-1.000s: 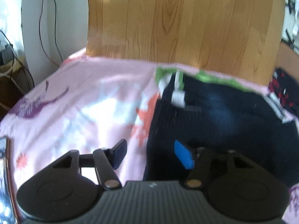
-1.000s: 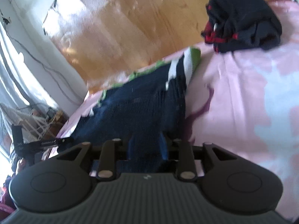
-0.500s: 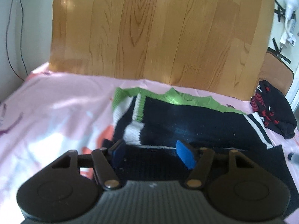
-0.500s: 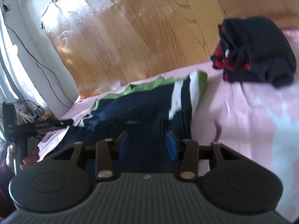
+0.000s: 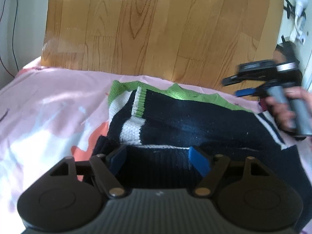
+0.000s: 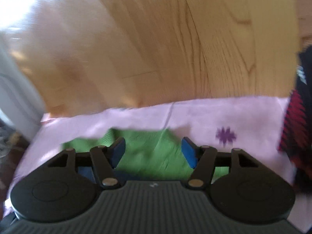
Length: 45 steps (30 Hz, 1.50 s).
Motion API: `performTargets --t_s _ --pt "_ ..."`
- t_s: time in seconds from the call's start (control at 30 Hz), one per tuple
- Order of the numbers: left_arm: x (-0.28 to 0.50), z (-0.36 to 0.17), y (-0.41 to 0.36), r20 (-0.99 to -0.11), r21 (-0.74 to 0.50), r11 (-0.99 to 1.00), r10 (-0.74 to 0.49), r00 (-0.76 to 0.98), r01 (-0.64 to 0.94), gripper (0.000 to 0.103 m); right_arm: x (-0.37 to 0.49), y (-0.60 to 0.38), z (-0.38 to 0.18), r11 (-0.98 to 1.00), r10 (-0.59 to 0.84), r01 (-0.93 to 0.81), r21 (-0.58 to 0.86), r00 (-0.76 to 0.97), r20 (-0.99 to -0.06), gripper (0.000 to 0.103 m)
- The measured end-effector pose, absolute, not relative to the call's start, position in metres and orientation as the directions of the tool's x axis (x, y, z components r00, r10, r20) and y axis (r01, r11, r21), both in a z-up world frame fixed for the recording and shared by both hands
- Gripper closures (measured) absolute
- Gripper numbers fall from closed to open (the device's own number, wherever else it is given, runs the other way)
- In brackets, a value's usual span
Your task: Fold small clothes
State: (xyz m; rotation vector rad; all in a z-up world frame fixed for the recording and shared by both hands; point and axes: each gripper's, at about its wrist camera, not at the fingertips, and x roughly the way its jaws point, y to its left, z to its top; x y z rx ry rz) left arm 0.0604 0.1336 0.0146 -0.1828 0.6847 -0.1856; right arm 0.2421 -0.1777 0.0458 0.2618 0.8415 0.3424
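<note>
A small navy knit sweater (image 5: 195, 122) with white stripes and green trim lies part folded on the pink bedsheet (image 5: 48, 105). My left gripper (image 5: 159, 159) is open, its blue pads just above the sweater's near navy edge. My right gripper (image 6: 153, 149) is open over the sweater's green hem (image 6: 148, 154) at the far edge. In the left wrist view it shows at the right (image 5: 244, 92), held in a hand above the sweater's right end.
A wooden headboard (image 5: 159, 29) stands right behind the bed. A folded black and red garment (image 6: 298, 124) lies on the sheet to the right of the sweater. Cables hang on the white wall at the left (image 5: 13, 19).
My right gripper let go of the navy cloth, opened wider and moved forward to the green hem. My left gripper moved right over the sweater's near edge, staying open.
</note>
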Motion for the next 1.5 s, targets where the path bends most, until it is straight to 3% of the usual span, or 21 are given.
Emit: performTargets --t_s 0.17,0.2,0.23,0.27,0.33,0.47,0.6,0.8,0.93,1.07,1.23,1.37,1.43,1.5 --pt "0.063 0.017 0.143 -0.609 -0.288 0.952 -0.269 0.746 0.108 0.032 0.281 -0.15 0.009 0.944 0.33 -0.183 0.274 0.539 -0.775 0.032" --pt "0.063 0.017 0.144 -0.609 -0.292 0.95 -0.271 0.745 0.107 0.032 0.279 -0.144 0.009 0.951 0.307 -0.211 0.225 0.565 -0.766 0.037" --pt "0.063 0.017 0.145 -0.609 -0.297 0.949 -0.273 0.745 0.105 0.034 0.276 -0.136 0.009 0.951 0.297 -0.251 0.183 0.561 -0.773 0.049" --pt "0.063 0.018 0.147 -0.607 -0.308 0.946 -0.278 0.745 0.102 0.035 0.273 -0.13 0.012 0.943 0.3 -0.293 0.155 0.558 -0.774 0.084" --pt "0.062 0.02 0.154 -0.593 -0.348 0.933 -0.299 0.747 0.097 0.036 0.257 -0.124 0.023 0.936 0.297 -0.336 0.106 0.589 -0.751 0.089" --pt "0.059 0.024 0.179 -0.531 -0.462 0.885 -0.329 0.781 0.059 0.036 0.207 -0.134 0.06 0.898 0.399 -0.411 0.154 0.615 -0.68 0.092" --pt "0.05 0.029 0.204 -0.481 -0.506 0.862 -0.249 0.841 -0.034 0.036 0.128 -0.144 0.098 0.846 0.5 -0.5 0.185 0.624 -0.6 0.093" --pt "0.009 0.037 0.24 -0.385 -0.623 0.779 -0.222 0.896 -0.074 0.034 0.006 -0.157 0.102 0.782 0.582 -0.59 0.2 0.575 -0.576 0.094" --pt "-0.029 0.044 0.24 -0.386 -0.572 0.818 -0.207 0.899 -0.057 0.023 -0.048 -0.174 0.078 0.734 0.652 -0.604 0.309 0.499 -0.571 0.094" --pt "-0.045 0.043 0.233 -0.421 -0.526 0.85 -0.214 0.881 -0.045 0.019 -0.076 -0.175 0.051 0.718 0.675 -0.59 0.369 0.458 -0.579 0.094" --pt "-0.037 0.034 0.224 -0.497 -0.499 0.864 -0.218 0.84 -0.071 0.019 -0.078 -0.173 0.046 0.723 0.664 -0.6 0.344 0.465 -0.586 0.089" --pt "-0.025 0.027 0.218 -0.542 -0.473 0.876 -0.211 0.814 -0.088 0.019 -0.087 -0.201 0.07 0.754 0.649 -0.569 0.328 0.57 -0.503 0.055" --pt "-0.021 0.023 0.219 -0.552 -0.476 0.874 -0.212 0.807 -0.095 0.019 -0.089 -0.226 0.082 0.803 0.596 -0.497 0.328 0.669 -0.444 0.05" --pt "-0.012 0.02 0.22 -0.562 -0.481 0.87 -0.207 0.8 -0.112 0.022 -0.089 -0.253 0.086 0.853 0.506 -0.379 0.358 0.767 -0.394 0.033"
